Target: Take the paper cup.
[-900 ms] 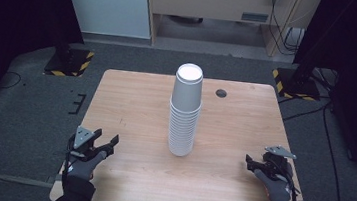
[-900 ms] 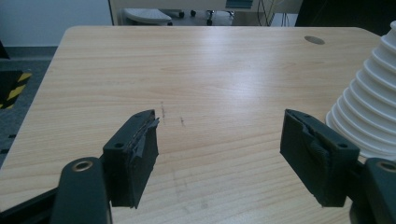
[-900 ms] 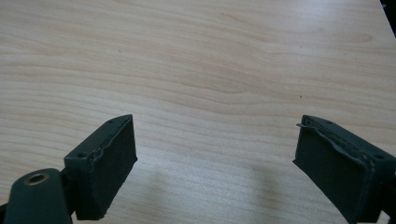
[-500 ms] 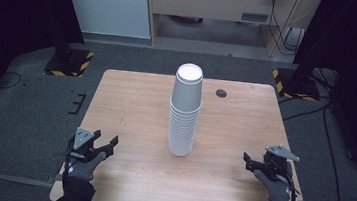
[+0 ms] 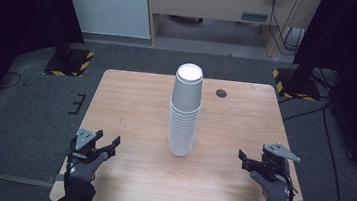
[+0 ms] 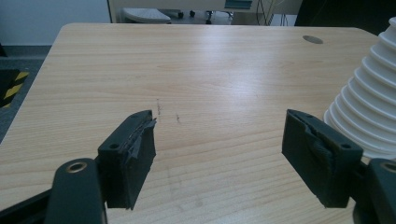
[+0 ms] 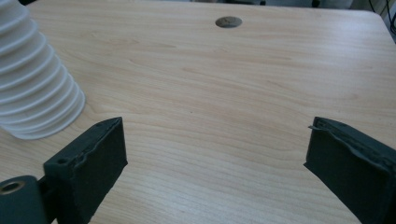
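cup stack (image 5: 184,112): upright, worktop (image 5: 131,95) centre | left gripper (image 5: 106,149): near-left corner, jaws spread, nothing held | right gripper (image 5: 246,161): near-right corner, jaws spread, nothing held

We see a wooden table (image 5: 136,101) with a round dark grommet (image 5: 221,93) (set far right), grey carpet (image 5: 29,115), and yellow-black striped floor plates (image 5: 69,64) beyond.

Left gripper (image 6: 219,154) jaws spread wide over bare wooden worktop (image 6: 196,70), nothing between them. Stack of white cups (image 6: 369,102) just beyond right jaw. Dark round hole (image 6: 312,39) far ahead-right.
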{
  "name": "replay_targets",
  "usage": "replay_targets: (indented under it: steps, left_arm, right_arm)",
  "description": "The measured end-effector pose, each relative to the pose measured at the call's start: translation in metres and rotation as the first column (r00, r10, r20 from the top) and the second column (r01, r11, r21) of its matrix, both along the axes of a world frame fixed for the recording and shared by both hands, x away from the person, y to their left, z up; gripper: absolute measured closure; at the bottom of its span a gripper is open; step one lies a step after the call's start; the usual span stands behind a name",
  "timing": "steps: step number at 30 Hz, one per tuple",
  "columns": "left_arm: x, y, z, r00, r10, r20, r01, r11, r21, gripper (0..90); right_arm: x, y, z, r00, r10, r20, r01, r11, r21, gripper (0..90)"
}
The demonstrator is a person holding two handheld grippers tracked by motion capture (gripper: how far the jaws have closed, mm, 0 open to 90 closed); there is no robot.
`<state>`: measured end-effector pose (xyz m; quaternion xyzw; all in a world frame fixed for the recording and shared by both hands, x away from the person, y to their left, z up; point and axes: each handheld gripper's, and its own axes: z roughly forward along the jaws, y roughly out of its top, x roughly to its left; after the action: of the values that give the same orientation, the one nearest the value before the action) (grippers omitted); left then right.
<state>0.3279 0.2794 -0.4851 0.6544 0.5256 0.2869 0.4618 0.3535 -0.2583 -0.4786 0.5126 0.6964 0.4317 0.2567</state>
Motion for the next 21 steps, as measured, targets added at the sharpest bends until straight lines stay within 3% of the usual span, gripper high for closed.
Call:
replay_targets:
  steps: [7,21]
  left_arm:
    - [0.001,-0.001,-0.001,1.0,-0.006,-0.006,0.006,1.0,0.0,25.1]
    - [0.002,-0.003,-0.003,0.9998,-0.016,-0.012,0.016,0.9999,-0.002,25.0]
  right_arm:
    - [-0.004,0.002,0.009,0.9995,0.007,0.032,-0.007,1.0,-0.004,9.3]
    - [-0.01,0.016,0.035,0.9943,0.061,0.087,-0.066,0.9966,0.051,11.7]
